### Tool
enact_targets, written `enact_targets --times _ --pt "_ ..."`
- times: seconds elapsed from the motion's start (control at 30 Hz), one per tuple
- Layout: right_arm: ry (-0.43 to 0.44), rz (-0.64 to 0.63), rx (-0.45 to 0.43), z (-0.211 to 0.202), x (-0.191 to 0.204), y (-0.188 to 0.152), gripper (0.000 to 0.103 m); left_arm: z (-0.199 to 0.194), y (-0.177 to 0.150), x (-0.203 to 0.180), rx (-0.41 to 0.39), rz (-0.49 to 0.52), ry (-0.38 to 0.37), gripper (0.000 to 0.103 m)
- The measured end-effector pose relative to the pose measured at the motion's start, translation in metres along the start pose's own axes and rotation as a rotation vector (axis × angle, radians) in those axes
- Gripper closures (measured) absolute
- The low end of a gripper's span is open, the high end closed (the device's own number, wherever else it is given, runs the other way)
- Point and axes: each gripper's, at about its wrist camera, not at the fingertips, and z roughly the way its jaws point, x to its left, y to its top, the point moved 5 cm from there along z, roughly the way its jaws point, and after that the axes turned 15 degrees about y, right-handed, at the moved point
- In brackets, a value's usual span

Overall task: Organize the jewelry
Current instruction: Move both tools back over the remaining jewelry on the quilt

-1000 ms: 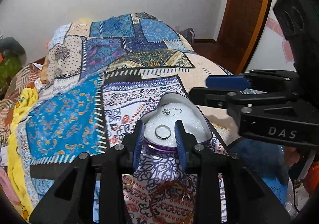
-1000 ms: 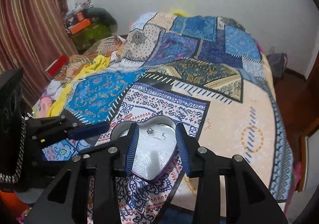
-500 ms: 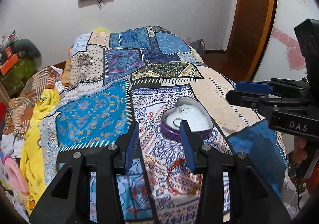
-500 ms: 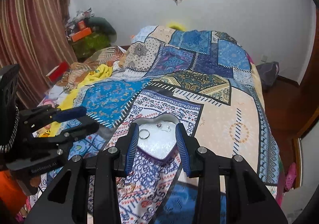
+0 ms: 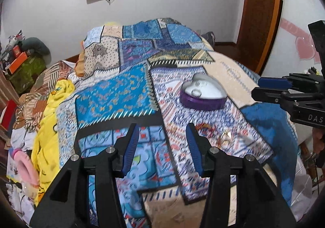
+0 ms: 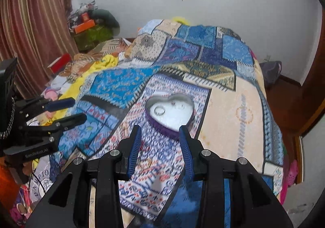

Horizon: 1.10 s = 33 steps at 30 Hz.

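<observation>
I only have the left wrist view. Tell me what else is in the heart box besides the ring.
Observer: In the right wrist view, a small earring-like piece lies in the heart box, apart from the ring.
Operator: Check the floor on the door side of the bed.
Observer: Pink shoes lie there.
Operator: Now describe the wall on the other side.
Observer: A striped curtain hangs along it.
</observation>
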Motion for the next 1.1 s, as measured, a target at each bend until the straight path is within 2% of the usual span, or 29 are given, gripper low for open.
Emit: enact_targets --times 0.27,0.53,0.83,0.93,1.1 --pt "0.012 0.034 0.105 0.024 0.002 -0.036 0.068 0.009 -0.024 0.006 0.05 -0.005 0.001 0.056" --pt "0.055 0.012 0.209 0.056 0.015 -0.06 0.068 0.015 -0.028 0.004 0.062 -0.022 -0.018 0.056" --pt "0.04 -0.095 0.222 0.071 0.022 -0.06 0.069 0.026 -0.026 0.0 0.085 -0.038 -0.042 0.056" --pt "0.039 -0.11 0.221 0.072 0.022 -0.061 0.084 0.029 -0.026 -0.004 0.092 -0.035 -0.054 0.056" --pt "0.059 -0.087 0.204 0.07 0.019 -0.06 0.084 0.031 -0.023 -0.013 0.104 -0.026 -0.085 0.056"
